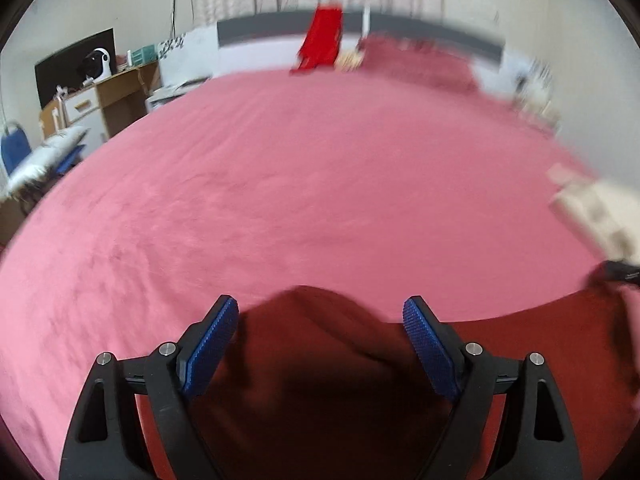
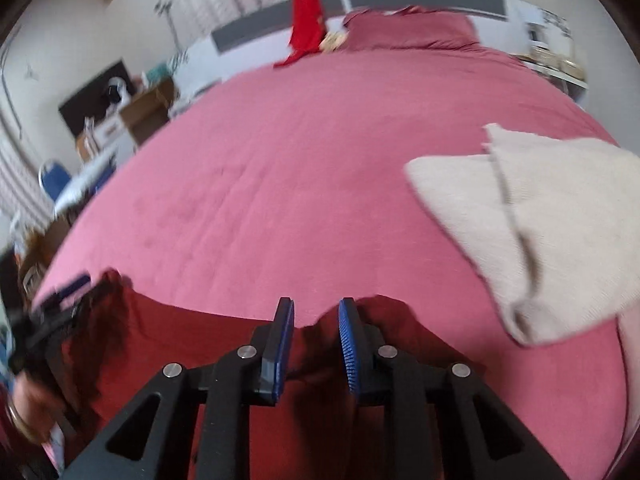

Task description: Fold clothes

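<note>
A dark red garment (image 1: pixel 320 380) lies spread along the near edge of the pink bed (image 1: pixel 280 180). My left gripper (image 1: pixel 322 306) stands wide open over a raised fold of it, and neither blue pad touches the cloth. In the right wrist view the same dark red garment (image 2: pixel 160 340) runs under my right gripper (image 2: pixel 316 306). Its jaws stand a narrow gap apart. The cloth's edge shows in the gap, and the pads do not press on it. A folded cream garment (image 2: pixel 520 232) lies on the bed to the right.
A bright red garment (image 2: pixel 306 24) hangs at the headboard beside a dark pink pillow (image 2: pixel 408 30). A wooden desk (image 1: pixel 120 92) and a blue chair (image 1: pixel 14 148) stand left of the bed. A hand with a bracelet (image 2: pixel 24 420) shows at the lower left.
</note>
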The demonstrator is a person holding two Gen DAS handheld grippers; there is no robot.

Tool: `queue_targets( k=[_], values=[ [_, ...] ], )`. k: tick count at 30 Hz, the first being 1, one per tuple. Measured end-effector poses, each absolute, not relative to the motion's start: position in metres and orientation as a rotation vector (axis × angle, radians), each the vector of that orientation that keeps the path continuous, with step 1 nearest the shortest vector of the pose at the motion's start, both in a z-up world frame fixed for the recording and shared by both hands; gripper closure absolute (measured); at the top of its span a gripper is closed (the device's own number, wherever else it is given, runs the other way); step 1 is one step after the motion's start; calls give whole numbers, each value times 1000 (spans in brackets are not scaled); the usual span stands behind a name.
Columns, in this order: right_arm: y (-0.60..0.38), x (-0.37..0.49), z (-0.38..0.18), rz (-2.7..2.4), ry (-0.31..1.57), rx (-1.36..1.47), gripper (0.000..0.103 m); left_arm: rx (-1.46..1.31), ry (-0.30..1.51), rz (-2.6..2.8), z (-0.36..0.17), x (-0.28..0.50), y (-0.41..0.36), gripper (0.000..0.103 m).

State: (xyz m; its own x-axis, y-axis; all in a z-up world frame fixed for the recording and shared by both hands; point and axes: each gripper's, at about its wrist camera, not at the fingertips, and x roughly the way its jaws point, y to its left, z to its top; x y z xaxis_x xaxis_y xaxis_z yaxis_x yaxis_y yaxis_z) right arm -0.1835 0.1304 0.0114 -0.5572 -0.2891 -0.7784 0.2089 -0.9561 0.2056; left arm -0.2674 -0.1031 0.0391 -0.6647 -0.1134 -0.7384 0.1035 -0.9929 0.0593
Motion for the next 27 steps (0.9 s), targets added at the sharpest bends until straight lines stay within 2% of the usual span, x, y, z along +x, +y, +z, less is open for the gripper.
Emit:
queue_targets(
  k=[1,2,3,4,8,10,12,14,15,18,20,21,23,27],
  values=[
    [135,-186,1,-2555,-87,1361,82,1304,-25,-2710,28,-276,-109,15],
    [143,-188,-10,-2575,-64,1428,81,1356,-12,-2671,19,-282,-116,8],
    [153,-187,-18,-2587,-80,1454,81,1348,56,-2673,17,-282,-123,2],
    [162,-183,-18,-2588,-140,1424,81,1343,109,-2671,17,-281,-128,1],
    [168,-174,-7,-2614,-223,1412,80,1360,155,-2632,29,-274,-132,1],
    [155,-158,16,-2663,-162,1324,79,1354,178,-2613,36,-269,-135,1],
    [142,-145,38,-2646,-157,1186,78,1213,212,-2626,52,-246,-134,1],
    [116,-130,46,-2568,-73,1144,78,1119,210,-2691,62,-224,-121,1],
    [101,-124,45,-2522,-8,1152,78,1089,190,-2727,65,-215,-112,1],
    [61,-115,24,-2431,216,1208,78,1152,-38,-2860,53,-197,-65,1],
    [45,-113,-3,-2408,354,1302,77,1291,-256,-2855,26,-190,-37,1],
    [47,-109,-13,-2407,367,1310,77,1333,-296,-2843,18,-187,-31,1],
    [63,-108,-6,-2403,216,1327,77,1307,-169,-2870,27,-176,-42,1],
    [109,-91,22,-2355,-242,1357,77,1342,97,-2861,50,-144,-80,1]
  ],
)
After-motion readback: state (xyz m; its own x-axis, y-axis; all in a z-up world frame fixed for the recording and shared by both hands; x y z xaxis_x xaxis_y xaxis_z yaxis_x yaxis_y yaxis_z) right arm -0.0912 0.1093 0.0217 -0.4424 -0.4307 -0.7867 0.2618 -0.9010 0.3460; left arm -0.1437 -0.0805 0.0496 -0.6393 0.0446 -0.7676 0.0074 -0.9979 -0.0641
